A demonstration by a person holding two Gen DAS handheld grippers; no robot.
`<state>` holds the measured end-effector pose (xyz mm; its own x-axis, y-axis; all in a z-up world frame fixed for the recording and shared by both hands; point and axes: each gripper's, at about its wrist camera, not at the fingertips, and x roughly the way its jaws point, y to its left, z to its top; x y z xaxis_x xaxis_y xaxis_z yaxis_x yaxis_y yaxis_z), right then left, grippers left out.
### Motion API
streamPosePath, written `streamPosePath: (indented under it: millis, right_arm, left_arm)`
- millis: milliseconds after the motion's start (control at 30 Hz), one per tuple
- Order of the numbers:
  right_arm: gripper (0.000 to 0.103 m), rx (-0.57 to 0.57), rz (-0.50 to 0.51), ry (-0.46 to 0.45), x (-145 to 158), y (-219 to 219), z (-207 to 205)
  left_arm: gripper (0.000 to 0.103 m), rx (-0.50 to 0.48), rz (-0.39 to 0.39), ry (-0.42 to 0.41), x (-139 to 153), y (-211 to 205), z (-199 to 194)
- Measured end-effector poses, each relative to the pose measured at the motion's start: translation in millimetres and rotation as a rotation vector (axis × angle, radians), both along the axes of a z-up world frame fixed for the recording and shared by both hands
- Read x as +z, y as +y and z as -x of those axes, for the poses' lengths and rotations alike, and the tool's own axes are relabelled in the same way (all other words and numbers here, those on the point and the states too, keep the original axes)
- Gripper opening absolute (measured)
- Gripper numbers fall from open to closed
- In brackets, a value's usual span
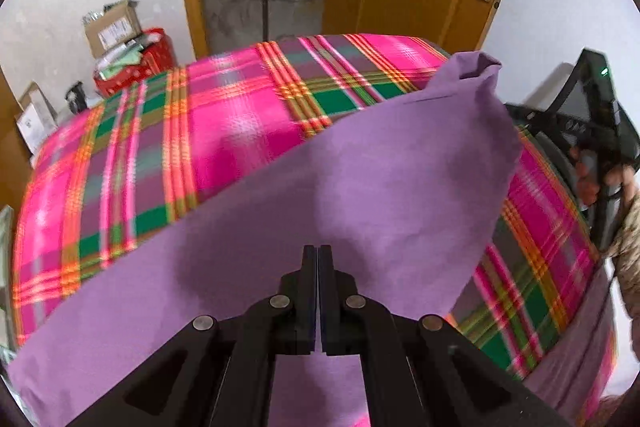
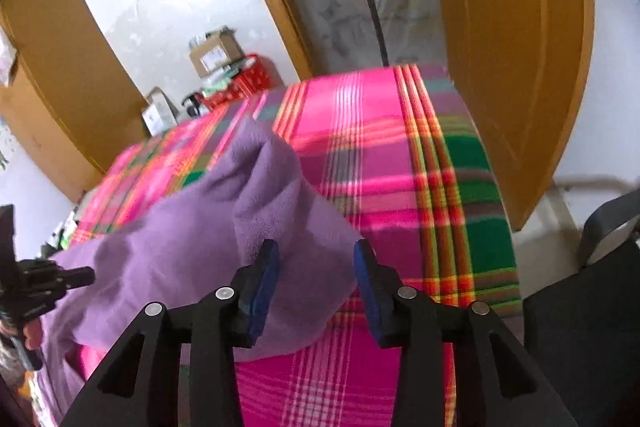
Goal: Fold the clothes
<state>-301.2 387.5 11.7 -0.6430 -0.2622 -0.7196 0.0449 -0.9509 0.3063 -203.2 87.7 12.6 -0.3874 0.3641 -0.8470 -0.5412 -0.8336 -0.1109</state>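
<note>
Purple garment [image 1: 360,187] draped over plaid blanket [image 1: 240,107] on bed, near edge lifted. Left gripper [image 1: 319,259]: fingers pressed together, apparently pinching cloth edge. Right gripper [image 2: 316,255]: fingers spread, empty, cloth just beyond. Fabric looks soft, light, limp, fleecy; take corner or hem, expect sag.

Plaid bedspread [image 1: 240,131] bare beyond purple cloth [image 1: 360,187]; door [image 2: 512,67] crowds far corner.

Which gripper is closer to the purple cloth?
Left. The left gripper is shut on the purple cloth, its fingers pinching it. The right gripper is open, its fingers apart just above the cloth's end, not gripping it.
</note>
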Motion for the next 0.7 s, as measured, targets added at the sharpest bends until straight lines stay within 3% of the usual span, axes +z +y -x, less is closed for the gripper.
streamPosePath:
  millis: [67, 100, 133, 167, 367, 433, 500, 567, 600, 700]
  right_arm:
    - [0.039, 0.001, -0.001, -0.008, -6, -7, 2]
    - [0.034, 0.0, -0.004, 0.005, -4, -9, -1]
    - [0.013, 0.004, -0.008, 0.022, -1, -11, -5]
    - [0.004, 0.015, -0.01, 0.04, 4, -14, -9]
    - [0.002, 0.175, 0.017, 0.131, 34, -50, -33]
    - [0.002, 0.192, -0.026, 0.156, 41, -57, -36]
    - [0.006, 0.174, -0.084, 0.178, 44, -57, -38]
    - [0.035, 0.077, -0.123, 0.15, 34, -43, -31]
    - [0.042, 0.039, -0.123, 0.118, 25, -34, -26]
    - [0.05, -0.002, -0.125, 0.028, -2, -21, -15]
  left_arm:
    - [0.001, -0.009, -0.011, -0.009, -1, 7, -2]
    - [0.001, -0.012, -0.013, -0.01, -3, 11, -2]
    - [0.001, -0.015, -0.014, -0.011, -4, 14, -3]
    - [0.001, -0.018, -0.015, -0.015, -4, 17, -6]
    - [0.001, -0.003, -0.014, -0.044, -14, 23, -8]
    - [0.001, 0.01, -0.016, -0.063, -18, 22, -7]
    - [0.001, 0.014, -0.015, -0.076, -21, 22, -7]
    - [0.001, 0.018, -0.016, -0.084, -24, 22, -7]
    - [0.001, 0.021, -0.021, -0.086, -25, 22, -7]
    - [0.001, 0.027, -0.031, -0.086, -26, 21, -7]
